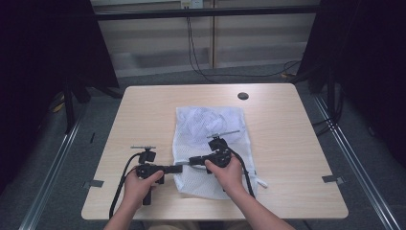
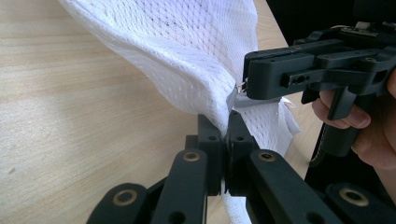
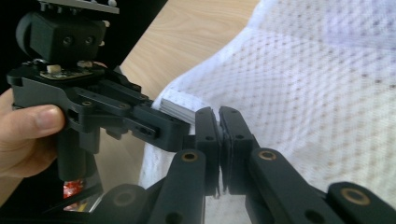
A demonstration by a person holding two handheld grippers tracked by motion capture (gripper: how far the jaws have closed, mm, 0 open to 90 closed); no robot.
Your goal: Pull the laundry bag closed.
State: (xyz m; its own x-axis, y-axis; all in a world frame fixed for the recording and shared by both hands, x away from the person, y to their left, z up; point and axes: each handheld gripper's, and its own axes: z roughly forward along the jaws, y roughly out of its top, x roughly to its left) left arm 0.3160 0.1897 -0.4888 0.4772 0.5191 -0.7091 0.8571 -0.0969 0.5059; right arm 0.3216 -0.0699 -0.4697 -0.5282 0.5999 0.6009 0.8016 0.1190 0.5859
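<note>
A white mesh bag [image 1: 210, 143] lies on the table [image 1: 143, 110], reaching down close to the near edge. The left tongs [image 1: 178, 168] are squeezed tight on the bag's left edge. The right tongs [image 1: 192, 160] are right beside them, pinching the little zipper pull [image 2: 241, 87] there.

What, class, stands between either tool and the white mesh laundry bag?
Nothing visible does. The left tool is shut on the edge of the mesh laundry bag, and the right tool is shut at the same edge, on its zipper end.
</note>
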